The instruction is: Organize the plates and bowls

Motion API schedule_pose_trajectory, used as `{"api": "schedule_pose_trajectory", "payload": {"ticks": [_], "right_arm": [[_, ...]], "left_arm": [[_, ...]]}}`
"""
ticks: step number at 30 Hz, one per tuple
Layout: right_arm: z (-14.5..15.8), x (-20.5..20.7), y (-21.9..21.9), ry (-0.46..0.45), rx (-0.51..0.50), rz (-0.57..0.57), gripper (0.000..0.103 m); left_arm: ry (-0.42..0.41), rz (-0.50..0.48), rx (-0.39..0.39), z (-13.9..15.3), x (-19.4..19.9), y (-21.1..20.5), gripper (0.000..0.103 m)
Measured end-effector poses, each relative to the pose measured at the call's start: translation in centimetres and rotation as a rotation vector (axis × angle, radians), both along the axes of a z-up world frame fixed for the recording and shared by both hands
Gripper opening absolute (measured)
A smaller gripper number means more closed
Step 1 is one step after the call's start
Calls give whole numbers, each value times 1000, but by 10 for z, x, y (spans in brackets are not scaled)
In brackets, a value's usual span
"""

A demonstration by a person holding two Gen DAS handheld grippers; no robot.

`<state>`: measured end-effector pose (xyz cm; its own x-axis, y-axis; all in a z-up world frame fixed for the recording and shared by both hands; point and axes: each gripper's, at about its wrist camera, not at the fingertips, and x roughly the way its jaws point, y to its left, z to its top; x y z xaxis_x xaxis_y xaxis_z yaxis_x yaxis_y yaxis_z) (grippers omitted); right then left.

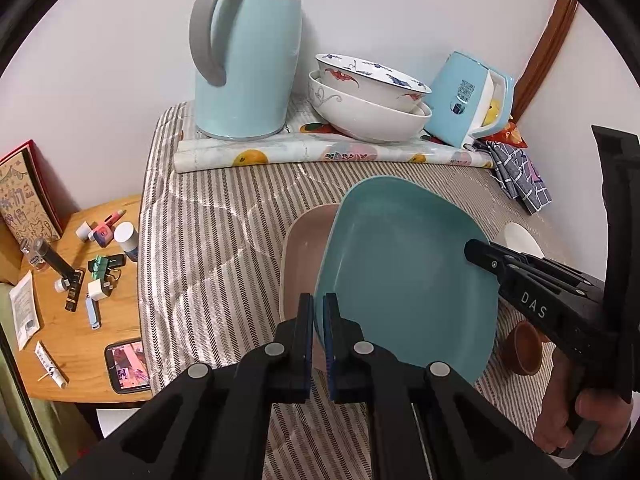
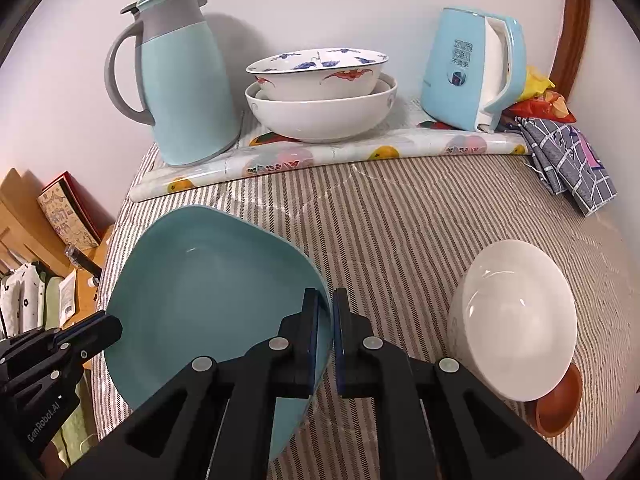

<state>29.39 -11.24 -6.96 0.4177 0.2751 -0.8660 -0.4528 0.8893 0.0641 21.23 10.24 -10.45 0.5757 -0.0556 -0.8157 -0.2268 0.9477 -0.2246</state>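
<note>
Teal plate [image 1: 404,280], squarish with rounded corners, is lifted off the striped bench [image 1: 224,240] and tilted, its hollow face turned up and toward both cameras, its long axis running roughly from the near rim to the far one. The left gripper [image 1: 319,340] has its fingers clamped on the plate's near-left rim, and the right gripper [image 2: 326,340] has its fingers clamped on the opposite rim, so the plate hangs between the two. Directly beneath and just left of it in the left wrist view lies a pink plate [image 1: 304,248], flat on the bench and partly covered by the teal one. To the right stands a white bowl [image 2: 516,320], tipped against a small brown bowl [image 2: 558,404], both near the plate's right edge. Bare striped cloth lies open between the plates and the rolled fruit-print mat [image 2: 320,156] at the back. On that mat stand a blue thermos jug [image 2: 180,80], two stacked patterned bowls [image 2: 320,96] and a blue electric kettle [image 2: 472,72], all well apart from the plate. A folded checked cloth [image 2: 568,164] sits at the far right, and a low wooden side table [image 1: 80,312] with small clutter lies beyond the bench's left edge.
</note>
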Motion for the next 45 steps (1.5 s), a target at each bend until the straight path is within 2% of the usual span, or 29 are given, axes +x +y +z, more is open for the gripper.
{"api": "schedule_pose_trajectory", "payload": {"ticks": [13,23,29,36,42,43,45], "right_arm": [[-8,0,14,11,9,32,8],[-17,15,21,23,29,40,9],[-27,18,27,32,10,57,9],[-28,22,26,36,-12,48,10],[-20,11,22,24,-10,61,10],[-17,9,20,18,-11,57,11],[-12,4,15,6,-9,51,16]], "left_arm": [[14,25,-11,-5,-8,11,6],[11,43,-7,-6,4,15,6],[42,42,-19,-17,8,19,6],[72,25,-48,-27,9,15,8],[73,19,-35,-22,5,13,8],[75,14,-29,-21,4,11,8],[79,10,-22,-17,2,8,18]]}}
